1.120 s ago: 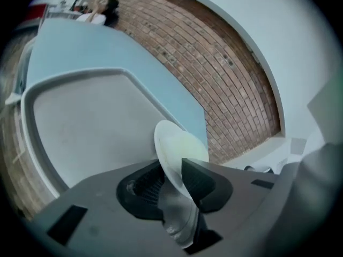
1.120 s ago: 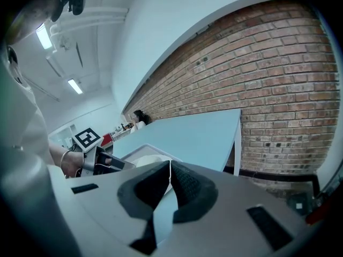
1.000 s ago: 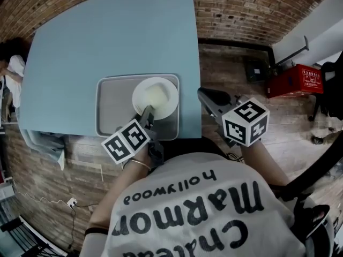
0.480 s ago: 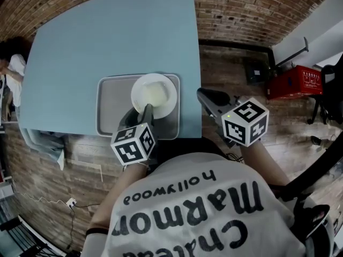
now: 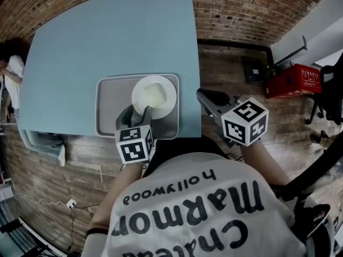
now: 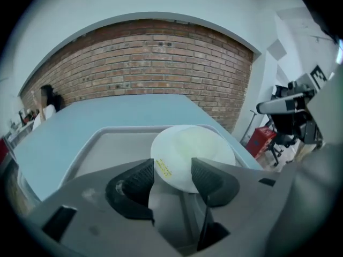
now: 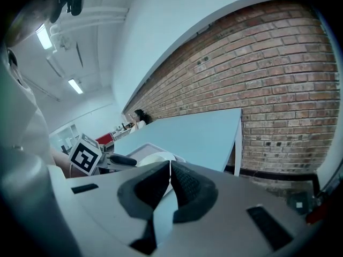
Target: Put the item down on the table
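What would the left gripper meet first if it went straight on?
Probably the round white plate on the grey tray: its near rim lies between the jaws of the left gripper, which have just been opening.

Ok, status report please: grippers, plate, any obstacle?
Left gripper: jaws just opened wide, rim of white plate between them, unclamped. Right gripper shut, empty, off to the side. Plate rests on grey tray on the table. Nothing in the way.

A grey tray [image 5: 110, 108] lies flat. A brick wall [image 6: 144, 63] closes the far side of the room, and a person [image 6: 45, 107] sits by its left end. On the wooden floor [image 5: 230, 74] to the right, a red crate [image 5: 295, 81] stands near a black chair [image 5: 328, 87]. Strip lights [image 7: 75, 85] glow on the ceiling.
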Tool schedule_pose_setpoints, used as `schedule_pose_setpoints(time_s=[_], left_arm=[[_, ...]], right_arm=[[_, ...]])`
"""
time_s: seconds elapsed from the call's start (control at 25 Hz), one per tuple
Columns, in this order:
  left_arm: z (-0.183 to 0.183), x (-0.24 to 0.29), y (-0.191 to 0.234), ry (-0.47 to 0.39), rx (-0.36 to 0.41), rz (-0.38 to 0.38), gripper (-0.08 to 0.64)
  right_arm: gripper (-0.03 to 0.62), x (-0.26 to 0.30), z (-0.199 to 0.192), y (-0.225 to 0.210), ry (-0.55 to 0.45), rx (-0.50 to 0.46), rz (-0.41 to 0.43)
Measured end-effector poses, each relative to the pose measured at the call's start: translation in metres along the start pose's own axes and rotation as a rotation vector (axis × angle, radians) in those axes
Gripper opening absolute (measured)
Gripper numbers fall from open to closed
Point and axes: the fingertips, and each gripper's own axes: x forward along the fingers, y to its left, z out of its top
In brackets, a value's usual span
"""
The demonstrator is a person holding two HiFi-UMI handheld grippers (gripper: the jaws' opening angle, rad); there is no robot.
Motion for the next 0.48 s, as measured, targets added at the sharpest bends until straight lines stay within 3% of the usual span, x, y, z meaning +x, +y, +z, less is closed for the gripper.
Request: schedule_pose_setpoints(time_s=[0.16, 0.48], left_arm=[[-0.0013, 0.0015, -0.0021, 0.002, 0.099, 0.006, 0.198], [0.0049, -0.0065, 0.0051, -0.025, 0.037, -0.006, 0.198]], right_arm=[[0.011, 0.0011, 0.0005, 0.0012, 0.002, -0.002, 0.002], [0.011, 0.0021, 0.0044, 0.0079, 0.005, -0.015, 0.008]])
